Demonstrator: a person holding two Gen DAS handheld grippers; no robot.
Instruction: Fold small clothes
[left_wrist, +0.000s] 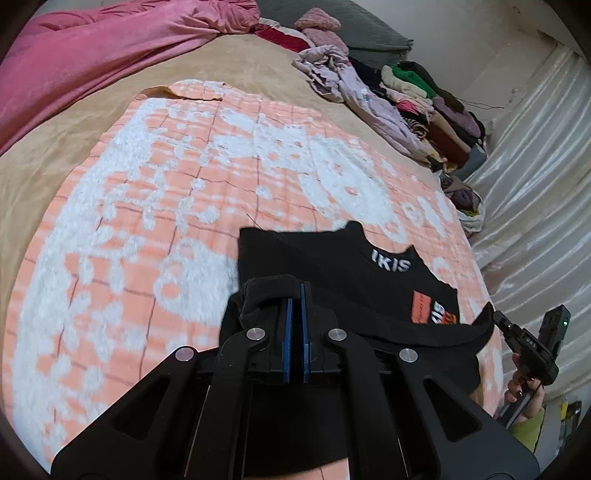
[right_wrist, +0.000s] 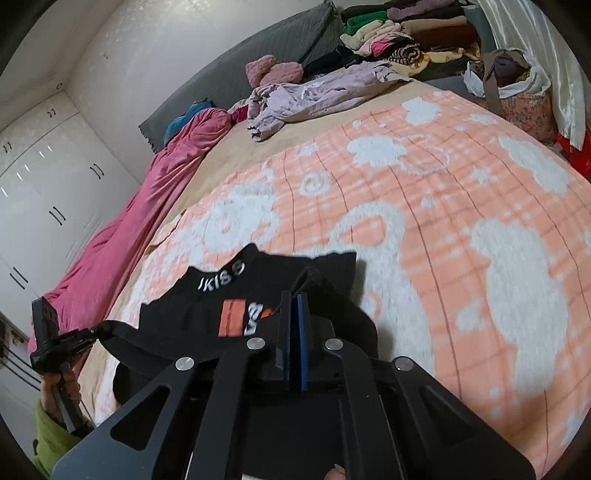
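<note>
Folding is mid-step: left gripper (left_wrist: 295, 295) and right gripper (right_wrist: 293, 302) each clamp a near corner of the black garment (left_wrist: 332, 273) on the peach blanket (left_wrist: 166, 184); next, carry both corners evenly across

the small garment (left_wrist: 332, 266) is black, with white letters at its neck and an orange-red patch beside white and orange print. under it the fleecy blanket (left_wrist: 184, 177) is peach-orange, crossed by thin dark grid lines and scattered with white blotches and rings. the bedsheet (left_wrist: 44, 158) is plain tan. the bunched quilt (left_wrist: 92, 48) is deep pink. the pillow (right_wrist: 280, 40) is grey and quilted. each gripper has blue pads (left_wrist: 291, 314) on black arms. the person's sleeve (right_wrist: 51, 439) is lime green.
</note>
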